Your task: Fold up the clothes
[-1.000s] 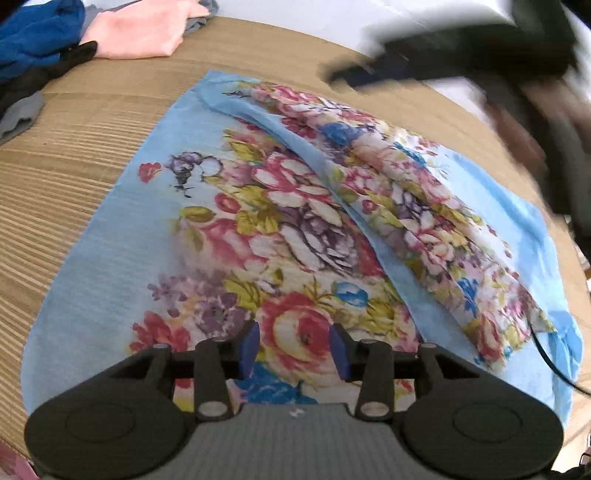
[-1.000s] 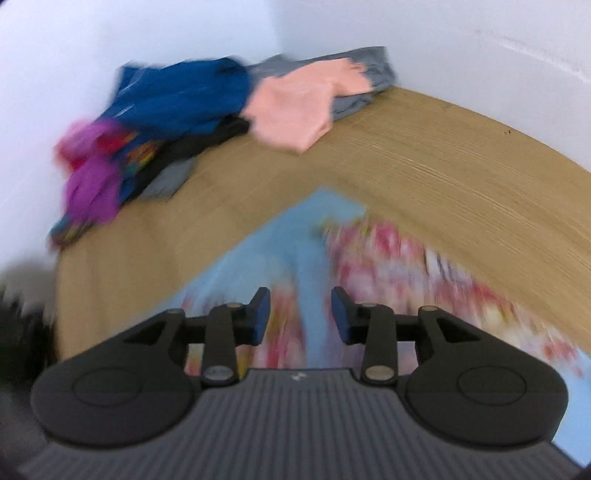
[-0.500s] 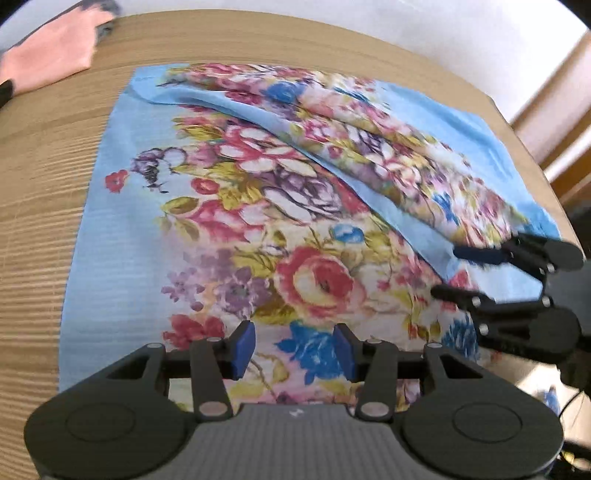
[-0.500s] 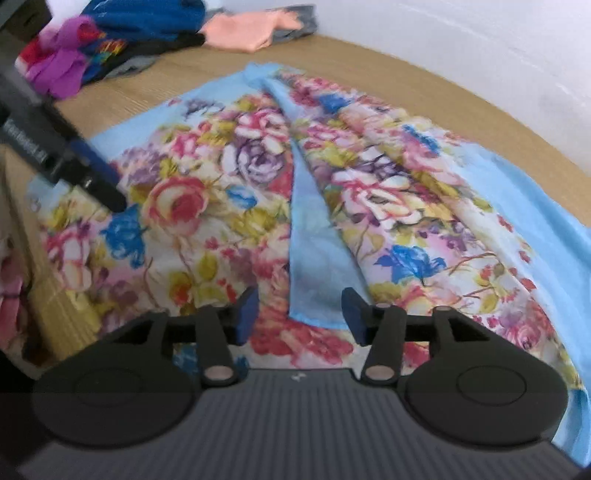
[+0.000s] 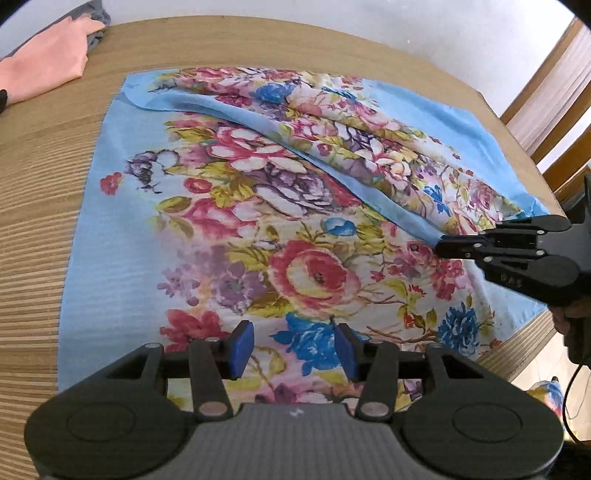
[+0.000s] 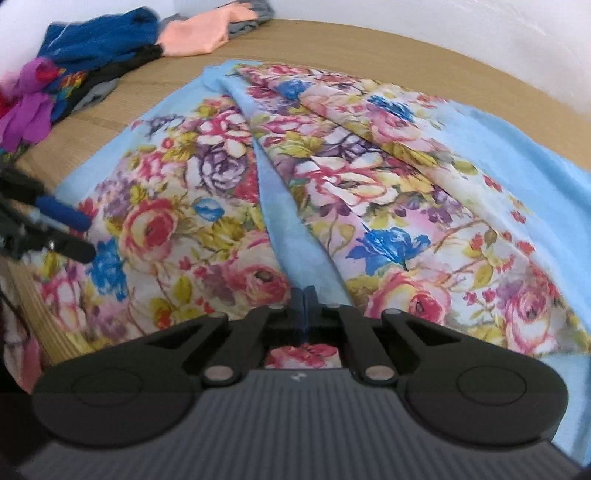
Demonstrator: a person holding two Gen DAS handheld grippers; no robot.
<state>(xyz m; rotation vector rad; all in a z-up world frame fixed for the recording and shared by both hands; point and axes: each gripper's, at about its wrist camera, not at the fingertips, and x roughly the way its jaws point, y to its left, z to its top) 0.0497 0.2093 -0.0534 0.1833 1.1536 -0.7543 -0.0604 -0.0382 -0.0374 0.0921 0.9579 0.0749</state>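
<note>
our left gripper (image 5: 293, 349) points steeply down with its blue pads (image 5: 242, 349) standing apart, nothing pressed between them. our right gripper (image 6: 303, 301) also tilts down, jaws closed tight together, pinching the blue edge of the floral cloth (image 6: 295, 258) at their tips.

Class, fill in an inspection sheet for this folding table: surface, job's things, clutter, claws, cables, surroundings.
Surface: wooden table, striped grain.
Job's things: floral cloth spread flat, one blue-edged flap folded over it.
Clutter: peach garment; blue, black and purple clothes heap at the far edge.
Claws: left claw open over the cloth; right claw shut on the flap's blue edge.
Cables: black cable off the table edge.
Surroundings: white wall, wooden frame.
</note>
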